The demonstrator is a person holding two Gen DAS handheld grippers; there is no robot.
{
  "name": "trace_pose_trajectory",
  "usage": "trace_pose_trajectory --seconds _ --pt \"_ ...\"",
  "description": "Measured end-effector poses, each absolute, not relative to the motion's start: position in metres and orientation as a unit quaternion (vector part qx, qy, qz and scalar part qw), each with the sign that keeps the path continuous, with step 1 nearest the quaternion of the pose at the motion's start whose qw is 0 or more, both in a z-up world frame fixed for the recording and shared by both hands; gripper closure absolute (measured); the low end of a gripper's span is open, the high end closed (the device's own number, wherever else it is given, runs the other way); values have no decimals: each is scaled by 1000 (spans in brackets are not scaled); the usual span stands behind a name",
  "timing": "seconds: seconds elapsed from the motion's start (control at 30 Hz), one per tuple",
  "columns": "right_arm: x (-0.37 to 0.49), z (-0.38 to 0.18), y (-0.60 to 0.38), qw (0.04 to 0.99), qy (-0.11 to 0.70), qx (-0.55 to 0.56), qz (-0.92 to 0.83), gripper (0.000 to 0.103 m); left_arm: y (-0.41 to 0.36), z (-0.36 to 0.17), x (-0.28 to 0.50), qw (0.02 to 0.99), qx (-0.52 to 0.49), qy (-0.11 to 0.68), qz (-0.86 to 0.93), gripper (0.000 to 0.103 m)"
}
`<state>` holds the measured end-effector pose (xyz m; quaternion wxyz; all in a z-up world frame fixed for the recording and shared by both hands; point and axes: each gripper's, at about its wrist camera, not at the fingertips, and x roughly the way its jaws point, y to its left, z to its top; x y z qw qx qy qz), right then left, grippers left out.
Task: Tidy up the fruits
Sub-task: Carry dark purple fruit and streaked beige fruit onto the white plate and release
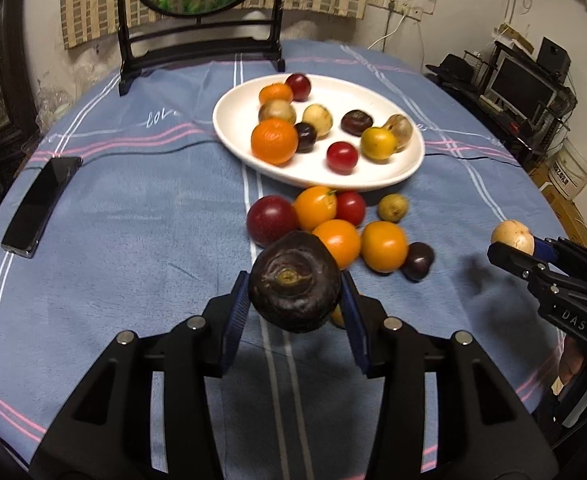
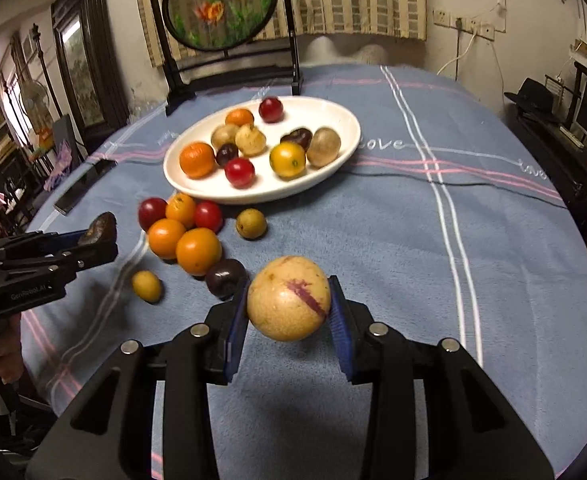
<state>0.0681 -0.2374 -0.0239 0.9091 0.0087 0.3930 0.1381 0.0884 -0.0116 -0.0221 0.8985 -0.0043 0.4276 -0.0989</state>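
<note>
1. Two grippers, each clamped on one fruit and held clear above the tablecloth point(image 2: 373, 240).
2. Left gripper point(image 1: 294, 304) — blue pads pressed against both sides of a dark wrinkled fruit point(image 1: 294, 282), jaws parted only as far as the fruit's width; seen from the right wrist view, it sits at the left edge, held by a hand point(image 2: 3, 356).
3. Right gripper point(image 2: 289, 318) — pads closed on a pale yellow fruit point(image 2: 288, 298) with a purple streak; jaws narrow, gripping it on two sides.
4. Loose pile on the cloth just beyond both grippers: three oranges point(image 2: 198, 251), two red fruits point(image 2: 152, 213), a dark purple fruit point(image 2: 225, 279), and two small yellowish ones, one point(image 2: 251, 223) near the plate and one point(image 2: 146, 286) apart on the near side.
5. White oval plate point(image 2: 333, 112) just behind the pile, holding ten fruits — orange, red, dark and tan ones, spread loosely.
6. Phone point(image 1: 41, 204) lying flat on the cloth, well left of the pile.
7. Round picture on a dark stand point(image 2: 221, 8) at the far edge of the table.
</note>
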Motion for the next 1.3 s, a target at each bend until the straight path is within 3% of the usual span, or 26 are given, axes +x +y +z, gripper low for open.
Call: trace_pose_trajectory --seconds 0.7,1.3 --pt "133 31 -199 928 330 -3 174 65 -36 36 158 920 35 373 -115 58" --pt "254 -10 -170 907 394 -13 145 64 -29 -14 279 897 -5 434 -84 58"
